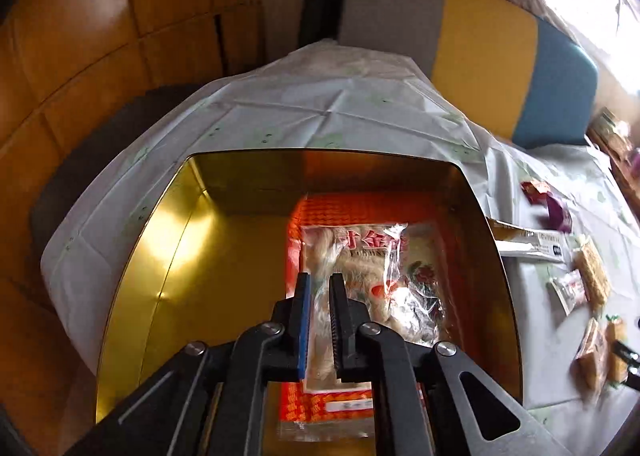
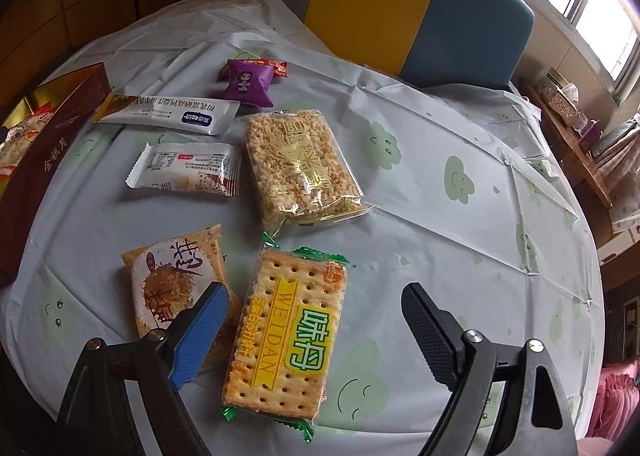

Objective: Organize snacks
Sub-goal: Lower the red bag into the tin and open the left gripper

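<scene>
Through the left wrist camera I see my left gripper [image 1: 320,280] low in the centre of the frame, over a gold tin [image 1: 168,256]. Its jaws stand a narrow gap apart with the edge of a clear candy bag [image 1: 360,256] showing between them; I cannot tell whether the pads press on it. The bag lies in the tin's right half on a red-orange packet [image 1: 360,203] and bears red characters I read only in part, with Latin letters too blurred to make out. Through the right wrist camera my right gripper [image 2: 316,296] hangs wide open, holding nothing, above a cracker pack [image 2: 284,340] at lower centre, printed "WEIDAN" on a yellow band beside green characters. Left of it, partly behind the blue pad, lies an orange snack packet [image 2: 168,276]. At centre frame sits a puffed-rice bar [image 2: 300,167] in clear wrap with gold lettering. Left of that is a white wrapper [image 2: 184,171], above it a long white sachet [image 2: 168,115] with a dark blue label, and a purple packet [image 2: 248,81] touching a small red one [image 2: 280,68]. All lie on a pale tablecloth [image 2: 440,183] printed with green smiling clouds. At the left edge the tin's maroon side shows gold characters.
</scene>
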`<action>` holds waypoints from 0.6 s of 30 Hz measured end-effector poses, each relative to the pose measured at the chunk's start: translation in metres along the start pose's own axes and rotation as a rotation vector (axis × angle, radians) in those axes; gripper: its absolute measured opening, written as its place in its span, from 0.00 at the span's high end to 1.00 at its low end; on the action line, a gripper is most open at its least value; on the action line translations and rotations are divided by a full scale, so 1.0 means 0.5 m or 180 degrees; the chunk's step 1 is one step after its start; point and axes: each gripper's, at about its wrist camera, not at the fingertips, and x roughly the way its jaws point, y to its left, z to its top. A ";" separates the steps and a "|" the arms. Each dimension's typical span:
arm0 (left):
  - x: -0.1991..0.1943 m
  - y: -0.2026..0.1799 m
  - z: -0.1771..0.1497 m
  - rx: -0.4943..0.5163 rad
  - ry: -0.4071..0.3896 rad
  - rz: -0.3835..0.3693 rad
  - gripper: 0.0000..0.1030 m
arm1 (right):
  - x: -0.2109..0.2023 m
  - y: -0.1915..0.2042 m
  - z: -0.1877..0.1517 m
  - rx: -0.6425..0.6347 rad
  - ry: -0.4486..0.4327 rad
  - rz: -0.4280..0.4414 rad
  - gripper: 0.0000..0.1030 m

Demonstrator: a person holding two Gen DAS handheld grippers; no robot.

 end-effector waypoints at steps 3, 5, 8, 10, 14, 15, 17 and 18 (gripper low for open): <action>-0.022 -0.004 -0.013 -0.0009 -0.0063 -0.0024 0.90 | -0.001 0.002 0.001 -0.0002 -0.0006 0.0012 0.13; -0.032 -0.008 -0.021 -0.0013 -0.0046 -0.0084 0.90 | -0.002 0.003 0.002 -0.0001 -0.0011 0.0024 0.13; -0.050 -0.025 -0.032 -0.0010 -0.0038 -0.0167 0.86 | -0.003 0.004 0.002 -0.0002 -0.0015 0.0043 0.13; -0.064 -0.041 -0.035 0.0050 -0.0043 -0.0214 0.84 | -0.006 0.004 0.003 0.0007 -0.0022 0.0056 0.13; -0.086 -0.074 -0.051 0.0185 -0.0104 -0.0284 0.80 | -0.013 -0.001 0.005 0.0063 -0.0060 0.0122 0.13; -0.092 -0.083 -0.056 0.0224 -0.0102 -0.0308 0.79 | -0.015 -0.001 0.005 0.0075 -0.0075 0.0136 0.13; -0.101 -0.095 -0.063 0.0267 -0.0093 -0.0357 0.78 | -0.019 -0.002 0.007 0.0087 -0.0102 0.0149 0.13; -0.108 -0.101 -0.067 0.0289 -0.0101 -0.0381 0.78 | -0.020 -0.002 0.007 0.0095 -0.0111 0.0160 0.13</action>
